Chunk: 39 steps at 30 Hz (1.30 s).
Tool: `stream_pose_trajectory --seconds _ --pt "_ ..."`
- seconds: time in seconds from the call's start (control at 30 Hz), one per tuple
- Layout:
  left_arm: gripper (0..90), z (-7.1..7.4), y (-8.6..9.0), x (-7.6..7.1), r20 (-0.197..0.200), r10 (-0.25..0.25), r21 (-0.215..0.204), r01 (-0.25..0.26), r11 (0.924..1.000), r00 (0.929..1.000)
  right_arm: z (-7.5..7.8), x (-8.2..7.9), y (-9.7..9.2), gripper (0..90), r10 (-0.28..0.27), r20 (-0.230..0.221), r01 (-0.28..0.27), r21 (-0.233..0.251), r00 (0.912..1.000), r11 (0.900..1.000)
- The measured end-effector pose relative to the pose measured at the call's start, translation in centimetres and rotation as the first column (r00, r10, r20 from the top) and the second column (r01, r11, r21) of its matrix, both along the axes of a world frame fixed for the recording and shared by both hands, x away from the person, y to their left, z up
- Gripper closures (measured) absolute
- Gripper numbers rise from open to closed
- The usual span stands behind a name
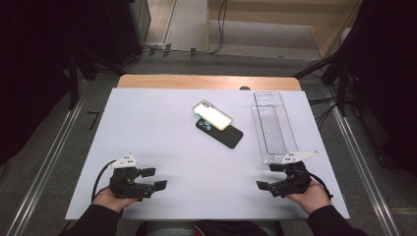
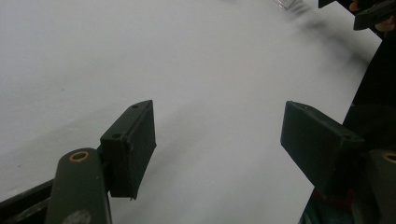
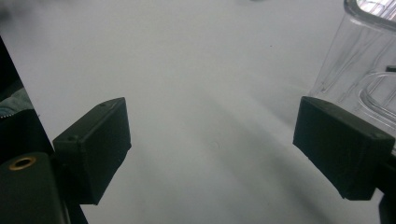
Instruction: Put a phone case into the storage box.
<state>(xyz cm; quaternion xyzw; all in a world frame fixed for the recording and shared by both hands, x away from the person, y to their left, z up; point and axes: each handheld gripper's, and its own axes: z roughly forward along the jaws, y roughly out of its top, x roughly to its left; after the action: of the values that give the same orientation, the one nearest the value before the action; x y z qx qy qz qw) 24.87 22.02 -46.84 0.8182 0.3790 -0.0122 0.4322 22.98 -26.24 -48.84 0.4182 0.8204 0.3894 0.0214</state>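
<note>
A phone in a pale, light-rimmed case (image 1: 212,114) lies tilted across a black phone-shaped slab (image 1: 222,132) in the middle of the white tabletop (image 1: 147,123). A long clear plastic tray (image 1: 273,125) lies at the right, and its near end (image 3: 364,60) stands just beside my right gripper. My left gripper (image 1: 153,178) rests near the front left, pointing right, jaws wide apart over bare white surface (image 2: 217,126). My right gripper (image 1: 268,176) rests near the front right, pointing left, jaws apart with nothing between them (image 3: 212,123).
A wooden table edge (image 1: 206,81) shows behind the white board. Metal rails (image 1: 44,167) run along the floor on both sides. Cables (image 1: 322,105) lie on the floor beyond the back right corner. A person's hands and dark sleeves (image 1: 98,219) come in from the bottom.
</note>
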Motion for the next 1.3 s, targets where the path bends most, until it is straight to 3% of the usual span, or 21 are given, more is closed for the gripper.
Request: stream_pose_trajectory --seconds 0.33,1.3 --pt "27.2 -0.16 -0.04 0.47 -0.013 0.008 -0.001 -0.008 1.0000 0.9999 -0.26 0.61 0.08 9.5 0.015 -0.006 -0.015 0.007 0.9999 0.9999" --pt "27.2 0.16 -0.01 0.35 -0.004 -0.002 -0.014 0.002 0.9999 1.0000 0.10 0.10 -0.14 9.5 0.003 0.008 -0.003 0.020 1.0000 0.9998"
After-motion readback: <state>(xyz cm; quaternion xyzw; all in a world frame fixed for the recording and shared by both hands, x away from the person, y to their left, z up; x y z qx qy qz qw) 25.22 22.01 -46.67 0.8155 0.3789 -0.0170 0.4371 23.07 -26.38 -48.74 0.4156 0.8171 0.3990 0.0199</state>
